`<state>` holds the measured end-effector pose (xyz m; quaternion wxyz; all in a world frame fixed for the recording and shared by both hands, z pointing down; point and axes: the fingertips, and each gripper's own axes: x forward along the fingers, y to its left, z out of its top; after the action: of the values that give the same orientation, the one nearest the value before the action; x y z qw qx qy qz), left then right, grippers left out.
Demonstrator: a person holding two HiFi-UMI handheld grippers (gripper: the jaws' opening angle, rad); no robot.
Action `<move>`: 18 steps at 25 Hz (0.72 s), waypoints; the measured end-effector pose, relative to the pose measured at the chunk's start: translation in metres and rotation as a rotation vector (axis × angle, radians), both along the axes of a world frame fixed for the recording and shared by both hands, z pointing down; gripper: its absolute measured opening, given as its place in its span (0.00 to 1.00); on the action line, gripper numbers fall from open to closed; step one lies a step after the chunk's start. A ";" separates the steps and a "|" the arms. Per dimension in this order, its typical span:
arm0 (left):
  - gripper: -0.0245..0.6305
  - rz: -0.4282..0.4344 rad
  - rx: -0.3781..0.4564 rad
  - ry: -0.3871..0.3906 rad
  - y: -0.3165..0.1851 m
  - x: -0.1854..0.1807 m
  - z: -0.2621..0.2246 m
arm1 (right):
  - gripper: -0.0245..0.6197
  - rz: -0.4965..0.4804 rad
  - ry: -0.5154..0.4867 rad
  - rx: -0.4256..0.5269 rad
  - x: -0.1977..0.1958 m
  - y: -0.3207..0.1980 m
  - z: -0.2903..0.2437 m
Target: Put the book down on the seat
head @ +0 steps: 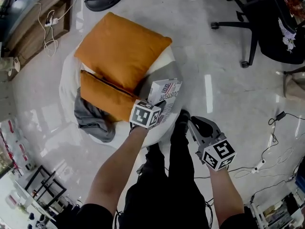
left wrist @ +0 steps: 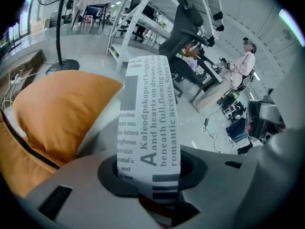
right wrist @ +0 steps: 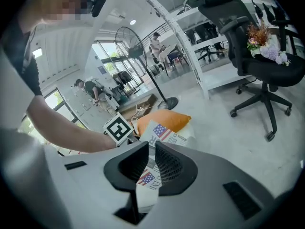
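Grips the book (head: 165, 90) with the left gripper (left wrist: 148, 178), clamped firmly on its lower end, with the printed cover rising straight ahead of the pads. Pinches the same book with the right gripper (right wrist: 148, 168) too, drawn narrow on a flag-printed edge, to judge from the right gripper view. Hangs tilted over the near right edge of the seat (head: 161, 65), just beside the lower cushion (head: 105, 95), apparently not yet resting on anything.

Might slide to the floor if set on that rounded rim, for want of flat white fabric there. Might also tip or skid if laid on the sloping upper cushion (head: 121, 49) rather than on bare seat. Could twist, fan open or crease at the cover if released by one gripper before the other, being held at two separate spots.

No box, bin or tray anywhere near, only the seat as a holder of things. Carries two orange cushions, the upper overlapping the lower, plus a crumpled grey cloth (head: 93, 118) draped over the near left side. Leaves bare only a strip along the right and front — so calls for a careful choice of landing spot
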<state>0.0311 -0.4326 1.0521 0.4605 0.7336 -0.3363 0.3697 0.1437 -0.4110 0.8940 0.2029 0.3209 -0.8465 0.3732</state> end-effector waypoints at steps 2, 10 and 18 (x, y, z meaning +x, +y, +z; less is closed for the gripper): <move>0.28 0.015 -0.023 -0.017 -0.002 0.002 0.013 | 0.13 0.000 0.004 -0.005 0.004 0.002 0.004; 0.30 0.035 -0.060 -0.062 -0.016 0.006 0.046 | 0.13 0.004 0.018 -0.034 0.023 0.001 0.021; 0.46 0.104 0.048 -0.252 -0.028 -0.026 0.038 | 0.13 -0.024 0.005 -0.041 0.017 0.004 0.022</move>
<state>0.0048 -0.4602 1.0898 0.3772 0.7084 -0.3620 0.4742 0.1606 -0.4070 0.9162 0.2159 0.3076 -0.8420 0.3870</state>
